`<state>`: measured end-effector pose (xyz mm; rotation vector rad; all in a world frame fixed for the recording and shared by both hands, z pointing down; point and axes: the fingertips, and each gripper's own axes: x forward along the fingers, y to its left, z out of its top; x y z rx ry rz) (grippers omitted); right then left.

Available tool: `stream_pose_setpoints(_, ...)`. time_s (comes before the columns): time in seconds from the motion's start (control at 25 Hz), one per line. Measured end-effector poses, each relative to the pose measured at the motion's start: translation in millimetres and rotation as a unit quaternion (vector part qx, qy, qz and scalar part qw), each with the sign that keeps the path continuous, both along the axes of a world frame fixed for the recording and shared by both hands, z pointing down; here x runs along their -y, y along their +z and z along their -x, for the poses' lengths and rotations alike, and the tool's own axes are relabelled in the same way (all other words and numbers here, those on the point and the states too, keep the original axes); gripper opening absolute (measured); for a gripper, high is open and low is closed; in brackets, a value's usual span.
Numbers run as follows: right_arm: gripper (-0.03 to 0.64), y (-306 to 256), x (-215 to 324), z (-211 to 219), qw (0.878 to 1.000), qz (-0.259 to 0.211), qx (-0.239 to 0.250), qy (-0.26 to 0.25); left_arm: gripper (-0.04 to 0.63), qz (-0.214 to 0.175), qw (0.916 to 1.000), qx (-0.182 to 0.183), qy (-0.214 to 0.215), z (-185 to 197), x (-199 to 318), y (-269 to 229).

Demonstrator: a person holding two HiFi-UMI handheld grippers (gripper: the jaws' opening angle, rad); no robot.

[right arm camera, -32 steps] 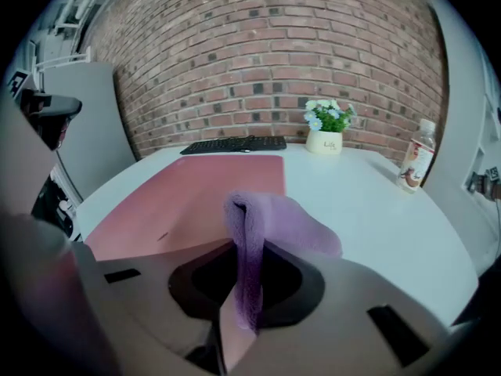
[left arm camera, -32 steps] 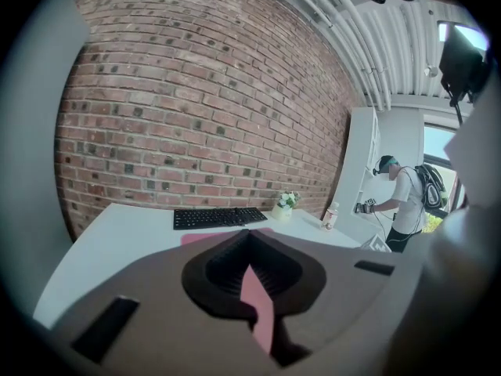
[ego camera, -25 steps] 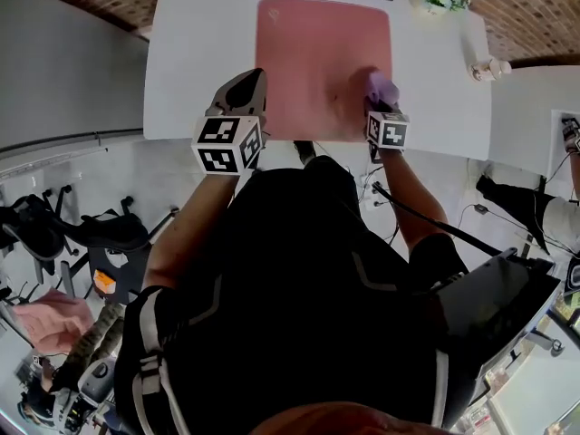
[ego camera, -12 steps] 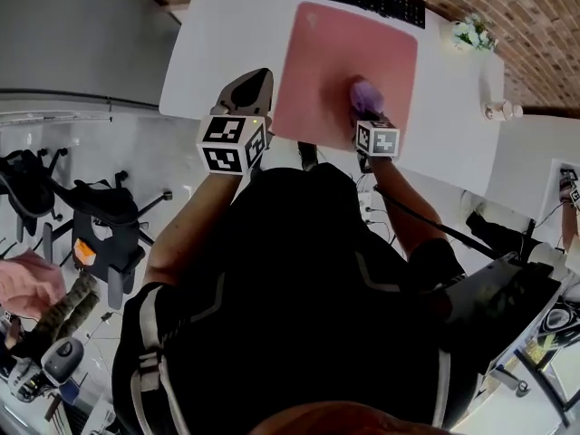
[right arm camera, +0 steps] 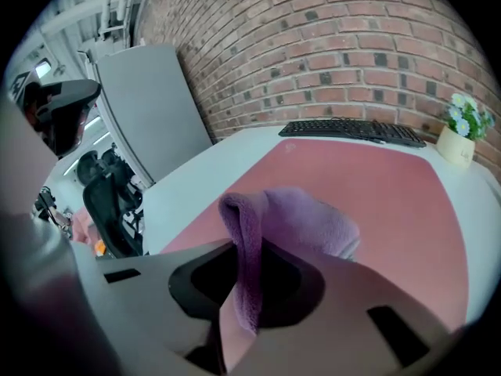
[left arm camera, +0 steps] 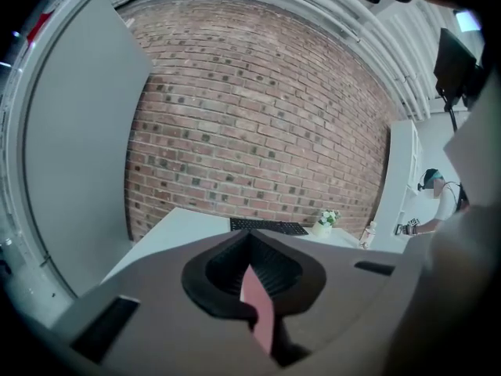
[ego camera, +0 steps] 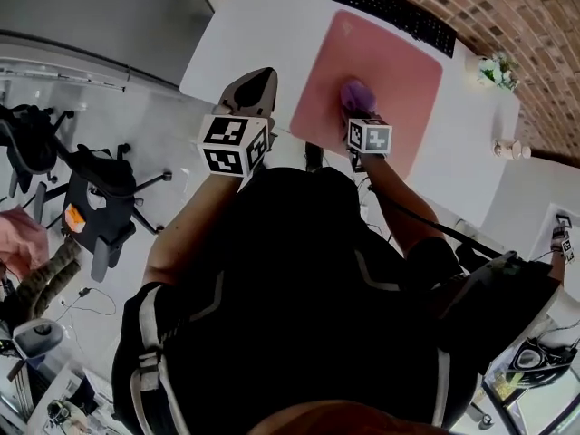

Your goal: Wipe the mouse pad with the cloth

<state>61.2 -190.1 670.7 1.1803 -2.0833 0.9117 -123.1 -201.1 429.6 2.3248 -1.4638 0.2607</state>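
**Cloth on the pad, left gripper idle**

At the left, our left gripper (left arm camera: 250, 245) hangs over the desk's (ego camera: 263, 25) near edge, just beside the mouse pad's (ego camera: 390, 71) near left corner. Its jaws are together with nothing between them, and it touches neither desk nor pad.

Next, our right gripper (ego camera: 360, 114) pinches a fold of the purple cloth (right arm camera: 293, 225). The rest of the cloth bunches ahead of the jaws and rests on the pad close to its near edge, left of the middle.

Past the pad's far edge lies the keyboard (right arm camera: 352, 129). The flower pot (right arm camera: 462, 135) stands at the desk's far right corner, and the small bottle (ego camera: 512, 149) near its right edge.

We see two risks. Nothing pins the pad, so a firm stroke could drag it toward the near edge. The thin pinch could also let the cloth slip out under friction.

We count two grippers and one each of cloth, pad, keyboard, pot and bottle.
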Motion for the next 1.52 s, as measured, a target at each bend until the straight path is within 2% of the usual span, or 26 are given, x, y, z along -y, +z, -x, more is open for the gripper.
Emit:
stream_pose_setpoints(0.32, 0.061, 0.2, 10.2, 44.0, 0.999, 0.006, 0.012, -0.051, 0.000, 0.000, 0.9989, 0.006, -0.046, 30.7, -8.0, -1.5)
stream_pose_setpoints(0.68, 0.061, -1.9, 18.1, 95.1, 0.995, 0.015, 0.028, -0.098, 0.000, 0.004, 0.9972, 0.011, -0.074, 51.5, -14.2, -1.2)
stream_pose_setpoints(0.92, 0.060, -9.1, 16.1, 136.4, 0.991, 0.011, 0.049, -0.121, 0.000, 0.005, 0.9968, 0.008, -0.079, 63.7, -20.1, -0.6)
stream_pose_setpoints(1.04, 0.060, -24.9, 22.0, 145.5, 0.991, 0.006, 0.078, -0.110, 0.000, 0.005, 0.9974, 0.008, -0.071, 59.7, -16.9, -2.1)
stream_pose_setpoints(1.32, 0.060, -79.7, 45.8, 121.6, 0.989, -0.039, 0.132, -0.045, 0.000, 0.000, 0.9993, -0.010, -0.036, 40.3, 0.1, -2.7)
stream_pose_setpoints(1.52, 0.060, -115.6, 60.6, 54.5, 0.986, -0.094, 0.135, 0.010, 0.000, -0.004, 0.9996, -0.022, 0.018, -3.3, 18.0, -3.0)
